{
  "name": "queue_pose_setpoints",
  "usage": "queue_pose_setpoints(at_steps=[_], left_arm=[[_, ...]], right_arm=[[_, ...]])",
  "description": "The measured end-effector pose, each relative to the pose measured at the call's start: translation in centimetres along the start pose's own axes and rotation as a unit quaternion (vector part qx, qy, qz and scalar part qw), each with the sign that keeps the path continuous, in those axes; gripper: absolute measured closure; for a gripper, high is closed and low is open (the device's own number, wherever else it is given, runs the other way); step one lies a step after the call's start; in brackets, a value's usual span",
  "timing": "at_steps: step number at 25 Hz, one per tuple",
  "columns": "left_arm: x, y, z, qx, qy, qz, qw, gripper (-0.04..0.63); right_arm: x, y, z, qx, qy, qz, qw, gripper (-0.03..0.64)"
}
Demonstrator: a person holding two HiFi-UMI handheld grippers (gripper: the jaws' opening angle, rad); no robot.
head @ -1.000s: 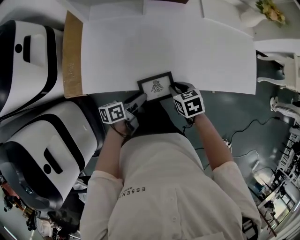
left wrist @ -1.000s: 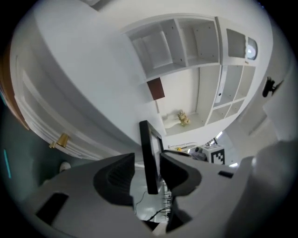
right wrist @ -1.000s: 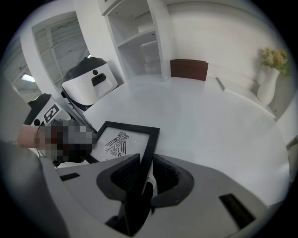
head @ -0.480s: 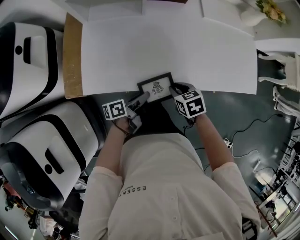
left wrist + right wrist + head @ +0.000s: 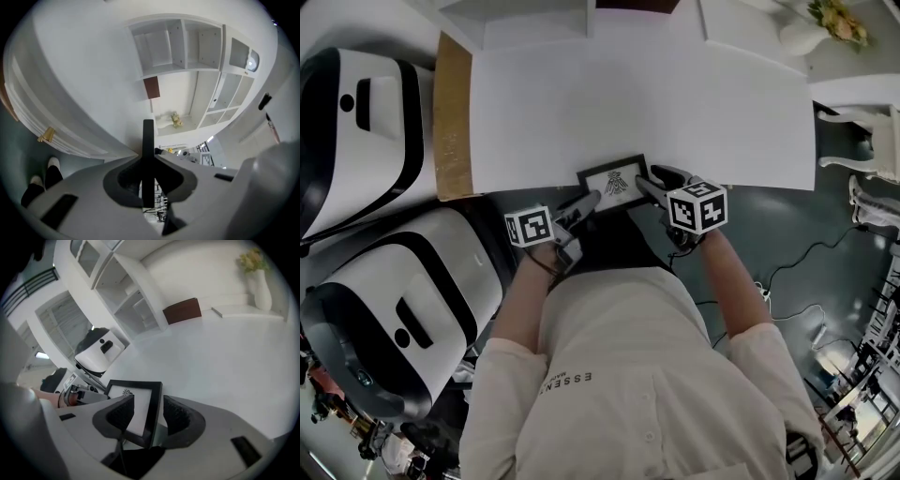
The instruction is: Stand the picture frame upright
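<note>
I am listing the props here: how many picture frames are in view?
1. The black picture frame is at the white table's near edge; the person's body may hide others.

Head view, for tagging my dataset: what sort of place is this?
Probably a lab or showroom staged like a home: a white table, white shelves and a flower vase, with big white-and-black machines parked beside the table.
</note>
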State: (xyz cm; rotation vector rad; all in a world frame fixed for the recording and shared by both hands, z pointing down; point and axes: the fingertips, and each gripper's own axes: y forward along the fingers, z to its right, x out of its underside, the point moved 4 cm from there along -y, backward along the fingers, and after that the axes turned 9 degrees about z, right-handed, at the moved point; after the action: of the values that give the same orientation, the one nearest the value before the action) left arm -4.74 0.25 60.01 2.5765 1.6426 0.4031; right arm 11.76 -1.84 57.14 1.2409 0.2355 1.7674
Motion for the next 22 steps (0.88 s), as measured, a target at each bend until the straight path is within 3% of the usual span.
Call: queue_pose_setpoints(at_steps=[5, 9, 16, 22], left_arm=[[-0.5, -1.1, 1.8, 0.042, 0.016, -0.010, 0.9989, 0.537], [-0.9, -2.1, 2.8, 0.064, 0.028, -0.015, 0.9974, 0.541], [-1.3, -3.3, 6.2, 0.124, 0.044, -0.026, 0.9910, 0.541], [-1.7, -3.9, 7.8, 0.137, 0.049, -0.040, 0.9885, 0.541]], right_arm=[[-1.1, -1.2, -0.9, -0.082, 0.044, 0.044, 0.995, 0.425], [-1.1, -2.1, -1.2, -0.134, 0.071, 0.051, 0.987, 0.423], [-1.2, -3.0, -2.3, -0.244, 0.159, 0.064, 0.954, 0.423], [-1.1, -2.9, -4.1, -0.274, 0.131, 0.047, 0.952, 0.423]])
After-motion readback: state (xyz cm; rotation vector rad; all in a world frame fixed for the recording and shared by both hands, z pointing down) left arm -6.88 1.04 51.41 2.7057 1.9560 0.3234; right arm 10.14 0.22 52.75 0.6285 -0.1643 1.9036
